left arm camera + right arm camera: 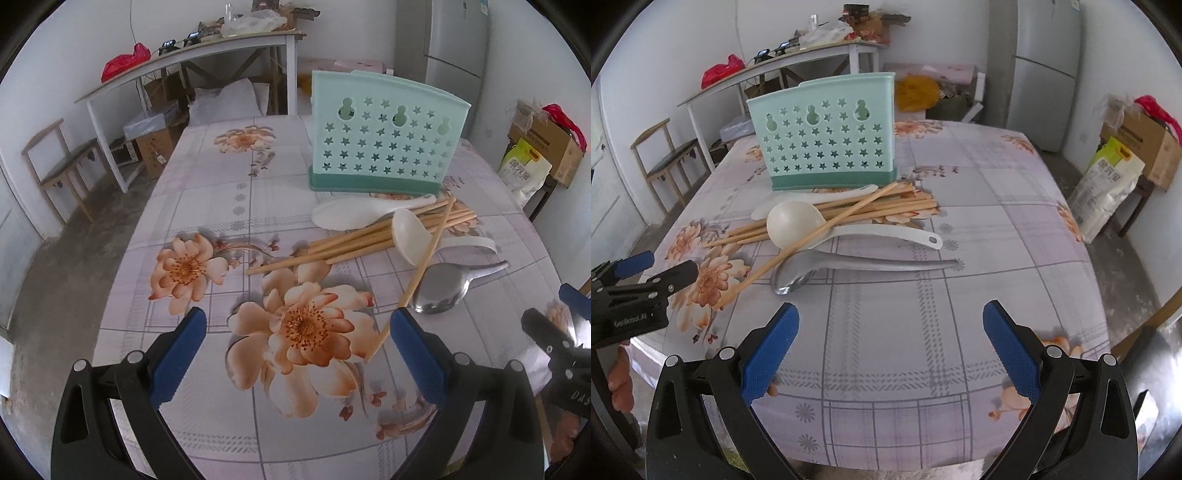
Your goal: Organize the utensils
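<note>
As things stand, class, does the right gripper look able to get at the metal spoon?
Probably yes. The right gripper is open with bare tablecloth ahead of it; only a chopstick crosses the metal spoon bowl, leaving the handle free.

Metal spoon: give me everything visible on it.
The metal spoon is a single grey piece with a dull matte finish, a deep bowl and a long tapering handle. It lies flat on the floral tablecloth, nearest the grippers of all the utensils, just in front of a white spoon. From the right wrist view its bowl points left and its handle right. One loose chopstick slants past the bowl's end; whether it touches is unclear. Neither gripper holds it.
</note>
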Motion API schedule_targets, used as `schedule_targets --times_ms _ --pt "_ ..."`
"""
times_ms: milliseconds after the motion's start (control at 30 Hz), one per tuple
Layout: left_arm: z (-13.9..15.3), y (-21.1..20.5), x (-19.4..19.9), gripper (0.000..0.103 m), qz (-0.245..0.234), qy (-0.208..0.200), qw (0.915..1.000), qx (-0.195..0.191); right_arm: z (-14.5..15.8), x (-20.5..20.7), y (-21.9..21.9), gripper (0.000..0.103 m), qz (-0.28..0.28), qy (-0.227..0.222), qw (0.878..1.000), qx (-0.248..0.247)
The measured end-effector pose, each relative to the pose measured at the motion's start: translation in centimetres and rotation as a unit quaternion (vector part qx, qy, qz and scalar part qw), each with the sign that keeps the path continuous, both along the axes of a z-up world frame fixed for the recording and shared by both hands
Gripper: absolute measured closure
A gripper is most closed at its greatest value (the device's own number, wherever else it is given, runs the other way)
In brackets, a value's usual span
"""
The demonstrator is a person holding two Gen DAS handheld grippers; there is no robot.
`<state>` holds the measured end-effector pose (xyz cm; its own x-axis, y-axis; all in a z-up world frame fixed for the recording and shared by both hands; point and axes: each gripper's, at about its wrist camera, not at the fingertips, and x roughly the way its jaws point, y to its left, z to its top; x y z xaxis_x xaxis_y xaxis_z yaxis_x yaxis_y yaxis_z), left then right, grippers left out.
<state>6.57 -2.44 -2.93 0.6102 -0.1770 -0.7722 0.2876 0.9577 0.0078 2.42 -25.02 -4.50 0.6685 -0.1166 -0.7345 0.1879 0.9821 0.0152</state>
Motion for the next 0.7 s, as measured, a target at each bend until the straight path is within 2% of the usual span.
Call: schedule_targets --times_ms 233,400,567,700 --pt "-1.2 -0.4 0.4 0.006 -0.012 0.020 0.9997 -0.004 -2.2 0.5 0.1 0.008 0.026 0.036 0.999 -0.010" --pt "-1.4 -0.7 0.2 0.006 -0.034 0.029 0.9989 -0.014 -2.8 0.5 0.3 0.008 0.038 0.046 0.998 -0.024" --pt "-1.2 -0.8 -0.1 0.006 -0.057 0.034 0.9968 -0.043 -3.2 0.6 0.4 0.008 0.048 0.052 0.997 -0.027" --pt "-0.7 -0.7 -0.2 0.006 -0.074 0.032 0.9929 -0.087 -3.4 0.8 0.7 0.008 0.061 0.064 0.996 -0.035"
